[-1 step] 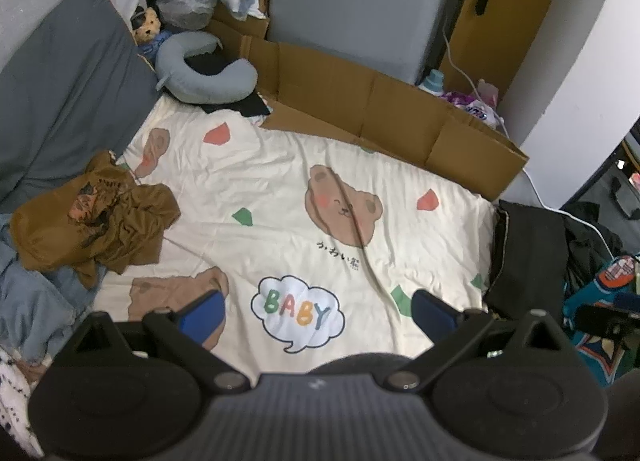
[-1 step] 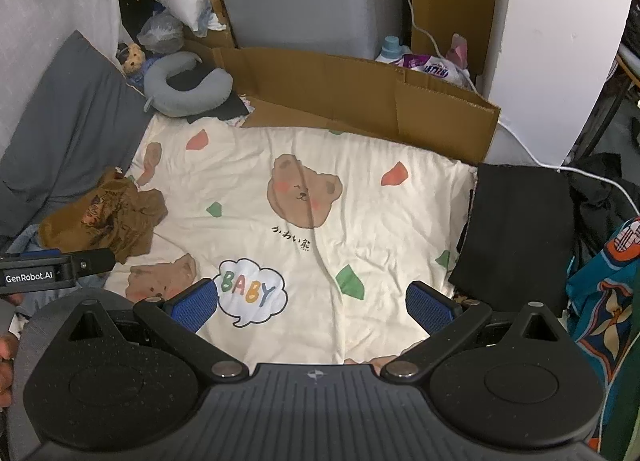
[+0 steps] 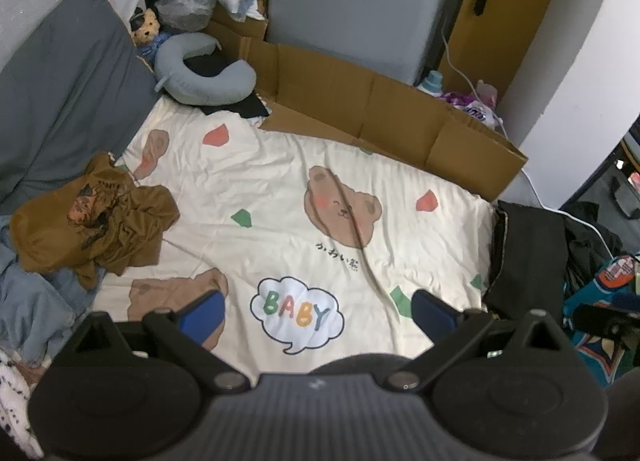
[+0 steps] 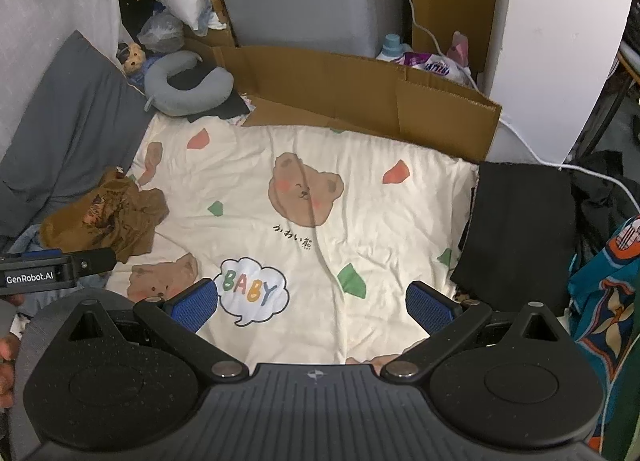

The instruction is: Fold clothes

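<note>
A crumpled brown shirt [image 3: 92, 225] with a print lies at the left edge of a cream bear-pattern blanket [image 3: 280, 189]; the right wrist view shows the brown shirt [image 4: 104, 217] too. A flat black garment [image 3: 528, 253] rests at the blanket's right edge, also visible as the black garment [image 4: 520, 229]. My left gripper [image 3: 316, 311] hovers open above the "BABY" cloud print, nothing between its blue pads. My right gripper [image 4: 312, 301] is open over the same patch, empty. The left gripper's side [image 4: 56, 269] shows near the shirt.
Light blue denim [image 3: 36, 301] is bunched under the brown shirt. Flattened cardboard [image 3: 380, 113] lines the blanket's far edge. A grey neck pillow [image 3: 200, 81] and a grey pillow [image 3: 60, 101] sit at the far left. Teal patterned cloth [image 4: 600, 293] lies at right.
</note>
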A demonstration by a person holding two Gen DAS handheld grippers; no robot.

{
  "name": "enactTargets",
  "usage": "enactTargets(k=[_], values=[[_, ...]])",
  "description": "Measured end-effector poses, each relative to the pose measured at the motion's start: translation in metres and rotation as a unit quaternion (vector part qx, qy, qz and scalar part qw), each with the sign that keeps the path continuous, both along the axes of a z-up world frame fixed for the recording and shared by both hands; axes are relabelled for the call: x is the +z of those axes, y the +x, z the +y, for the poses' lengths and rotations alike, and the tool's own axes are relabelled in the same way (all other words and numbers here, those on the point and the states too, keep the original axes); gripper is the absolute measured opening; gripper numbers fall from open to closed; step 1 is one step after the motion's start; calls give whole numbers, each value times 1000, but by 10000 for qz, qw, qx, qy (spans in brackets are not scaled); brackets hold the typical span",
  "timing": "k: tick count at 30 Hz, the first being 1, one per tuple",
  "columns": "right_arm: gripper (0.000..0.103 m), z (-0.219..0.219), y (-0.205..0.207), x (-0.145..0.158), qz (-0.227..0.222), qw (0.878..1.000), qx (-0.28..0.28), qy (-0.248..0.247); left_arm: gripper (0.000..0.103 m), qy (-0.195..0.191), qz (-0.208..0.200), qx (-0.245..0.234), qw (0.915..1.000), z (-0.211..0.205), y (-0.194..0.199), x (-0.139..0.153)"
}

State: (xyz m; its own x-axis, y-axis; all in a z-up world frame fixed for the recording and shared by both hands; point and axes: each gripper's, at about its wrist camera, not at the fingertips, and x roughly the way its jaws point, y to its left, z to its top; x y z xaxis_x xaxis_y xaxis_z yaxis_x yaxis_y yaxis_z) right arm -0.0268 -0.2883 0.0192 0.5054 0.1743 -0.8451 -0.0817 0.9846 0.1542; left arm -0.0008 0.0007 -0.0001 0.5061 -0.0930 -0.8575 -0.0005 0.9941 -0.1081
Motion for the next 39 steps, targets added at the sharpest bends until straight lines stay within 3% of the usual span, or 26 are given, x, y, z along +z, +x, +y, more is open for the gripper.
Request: enactTargets(k=[7,17,39], values=[[103,2,-4,0,-64,9999,-90,23,100,167,-151,-64,9997,-5,-8,0],[103,-10,0,3,-41,9994,-135,325,100,34,-182,-51,9998,-3,-8,0],[103,-3,-4,-3,-56,9995,-53,294,100,-85,-255,109,9996,8,-8,3]])
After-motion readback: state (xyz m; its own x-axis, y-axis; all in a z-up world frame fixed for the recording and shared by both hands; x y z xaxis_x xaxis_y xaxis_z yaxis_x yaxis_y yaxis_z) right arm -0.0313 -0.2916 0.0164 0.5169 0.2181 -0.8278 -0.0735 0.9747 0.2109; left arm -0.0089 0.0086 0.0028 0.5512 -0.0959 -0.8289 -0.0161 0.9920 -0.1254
